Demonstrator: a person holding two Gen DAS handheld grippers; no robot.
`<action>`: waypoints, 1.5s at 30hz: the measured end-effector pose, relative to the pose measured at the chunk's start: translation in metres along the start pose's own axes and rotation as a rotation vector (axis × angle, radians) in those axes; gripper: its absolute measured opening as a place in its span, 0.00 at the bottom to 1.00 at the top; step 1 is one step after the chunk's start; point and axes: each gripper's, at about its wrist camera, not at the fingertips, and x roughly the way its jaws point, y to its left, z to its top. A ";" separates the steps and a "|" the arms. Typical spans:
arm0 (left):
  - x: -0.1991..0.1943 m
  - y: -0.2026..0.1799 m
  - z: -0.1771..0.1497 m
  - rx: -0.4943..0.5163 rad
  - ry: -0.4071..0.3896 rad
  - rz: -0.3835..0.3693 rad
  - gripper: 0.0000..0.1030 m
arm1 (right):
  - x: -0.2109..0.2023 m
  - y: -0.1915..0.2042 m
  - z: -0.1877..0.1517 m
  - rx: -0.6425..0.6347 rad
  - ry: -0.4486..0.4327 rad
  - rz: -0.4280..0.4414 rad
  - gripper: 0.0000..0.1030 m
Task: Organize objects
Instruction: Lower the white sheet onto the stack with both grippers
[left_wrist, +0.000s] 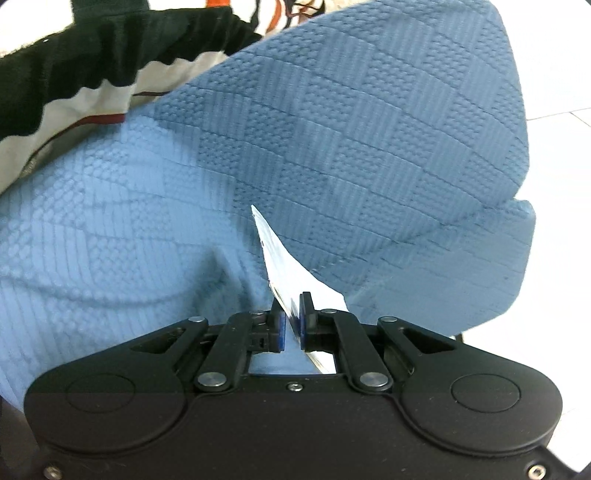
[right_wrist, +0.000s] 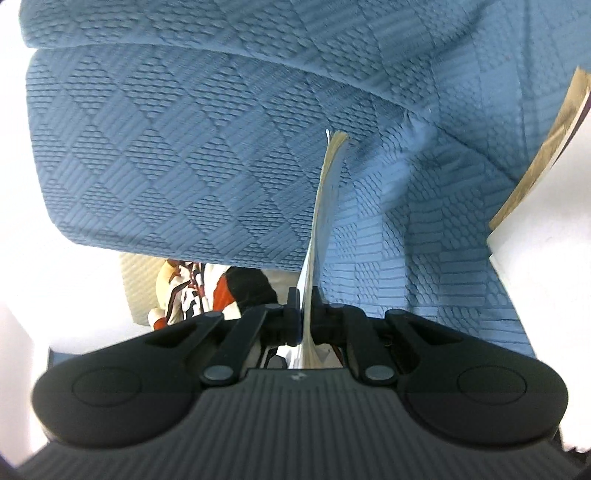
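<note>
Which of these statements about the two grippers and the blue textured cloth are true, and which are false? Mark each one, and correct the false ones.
1. The left gripper is shut on a thin white sheet. True.
2. The right gripper stands wide open with nothing between its jaws. False: it is shut on a thin sheet seen edge-on.
3. The cloth is blue with a woven checker texture. True.
4. The cloth is plain red. False: it is blue and patterned.
5. A black, white and orange fabric item lies beyond the cloth in the left wrist view. True.
</note>
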 end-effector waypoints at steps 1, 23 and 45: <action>-0.002 -0.006 -0.001 0.005 0.003 -0.009 0.06 | -0.006 0.002 0.001 -0.009 0.001 0.003 0.07; -0.021 -0.081 -0.096 0.163 0.046 -0.038 0.07 | -0.128 -0.005 0.033 -0.156 0.046 0.021 0.08; 0.032 -0.029 -0.193 0.288 0.248 0.218 0.09 | -0.137 -0.139 0.034 -0.161 0.110 -0.247 0.10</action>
